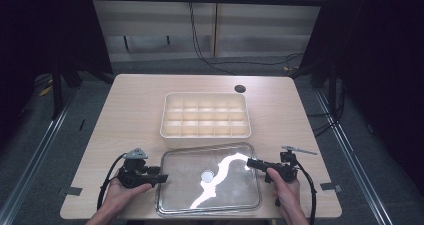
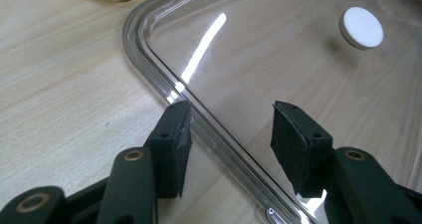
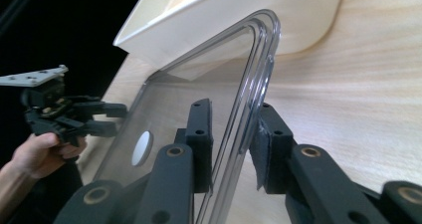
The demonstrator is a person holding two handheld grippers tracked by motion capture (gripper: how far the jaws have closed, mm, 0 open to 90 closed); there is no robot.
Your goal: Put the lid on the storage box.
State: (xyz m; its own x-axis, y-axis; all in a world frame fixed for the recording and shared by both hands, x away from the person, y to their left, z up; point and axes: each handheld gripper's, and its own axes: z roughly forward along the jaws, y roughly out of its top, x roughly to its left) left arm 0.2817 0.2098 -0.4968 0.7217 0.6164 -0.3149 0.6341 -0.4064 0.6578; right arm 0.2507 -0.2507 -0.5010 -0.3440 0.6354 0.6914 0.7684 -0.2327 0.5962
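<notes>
A clear plastic lid (image 1: 210, 179) with rounded corners and a white round disc (image 1: 207, 175) at its middle lies flat on the table's near edge, just before a cream divided box (image 1: 205, 114), open and empty.

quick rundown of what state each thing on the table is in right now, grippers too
divided box: upright, uncovered, compartments look empty
clear lid: off the box, lying on the table in front of it
white disc: at the middle of the lid
left gripper: open, jaws astride the lid's left rim
right gripper: open, jaws either side of the lid's right rim, not clamped
</notes>
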